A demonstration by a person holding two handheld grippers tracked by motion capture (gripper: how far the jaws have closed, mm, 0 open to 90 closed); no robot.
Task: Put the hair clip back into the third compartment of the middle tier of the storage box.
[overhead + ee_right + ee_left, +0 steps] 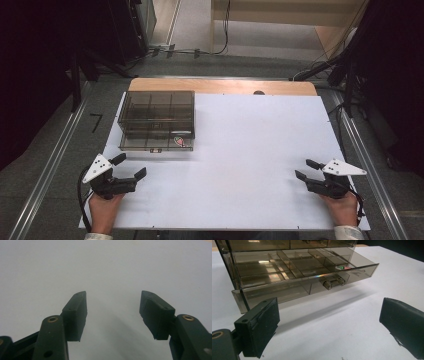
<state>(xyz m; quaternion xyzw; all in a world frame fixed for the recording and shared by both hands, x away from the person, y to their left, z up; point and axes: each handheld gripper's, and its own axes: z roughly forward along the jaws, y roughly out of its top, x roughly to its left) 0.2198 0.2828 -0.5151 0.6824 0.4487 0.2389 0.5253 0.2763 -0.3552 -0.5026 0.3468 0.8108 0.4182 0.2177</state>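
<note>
The left tool rests at about 8 o'clock on the counter, its jaws spread wide and holding nothing. In the left gripper view its matte black pads are blocky and rubbery-looking, with slightly ragged edges. Just beyond them, toward 10 o'clock, stands the drawer box, a squat cabinet of smoky translucent plastic, glossy and hard-edged, split inside into small compartments. Its bottom drawer is pulled partway out, with a short cylindrical clear knob on its front. A small red-and-green item lies in a compartment near the drawer's front; I cannot tell what it is.

The right tool sits well apart at about 4 o'clock, likewise released and empty, its pads above the bare matte white sheet.

My judgement: the work concerns the drawer, and the left tool is the one placed for it. Neither tool touches the box, so whatever handling of the knob or drawer is intended has not yet begun.
</note>
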